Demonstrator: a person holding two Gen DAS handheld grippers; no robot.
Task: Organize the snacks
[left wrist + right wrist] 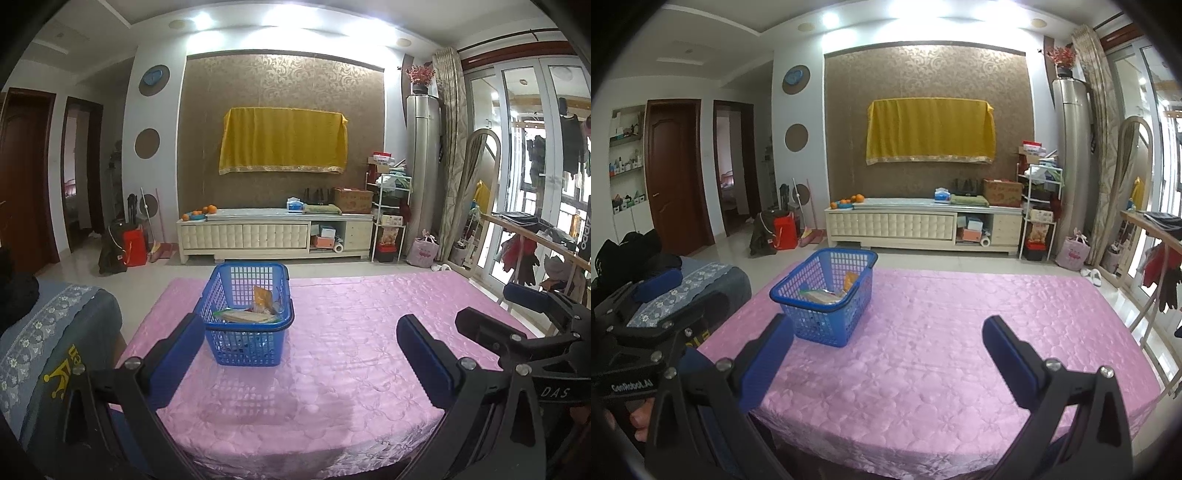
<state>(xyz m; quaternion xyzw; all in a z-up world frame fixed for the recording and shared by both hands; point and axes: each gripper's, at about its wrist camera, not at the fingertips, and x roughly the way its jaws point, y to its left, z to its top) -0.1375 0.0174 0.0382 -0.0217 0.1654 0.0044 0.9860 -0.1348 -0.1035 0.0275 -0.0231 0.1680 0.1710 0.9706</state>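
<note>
A blue plastic basket [248,343] stands on the pink quilted table cover [351,332], left of the middle. Snack packets [258,308] lie inside it, one orange packet leaning upright. In the right wrist view the basket [827,317] sits ahead and left, with the snack packets [831,291] showing over its rim. My left gripper [301,354] is open and holds nothing; its left finger is close to the basket's near left corner. My right gripper [888,358] is open and holds nothing above the cover. The right gripper [517,314] also shows at the right edge of the left wrist view.
A chair with a blue-grey floral cover [55,332] stands at the table's left side. Beyond the table are a cream TV cabinet [273,232], a yellow-draped screen [282,140], and a white shelf rack [391,218]. A wooden rail [532,236] runs along the right.
</note>
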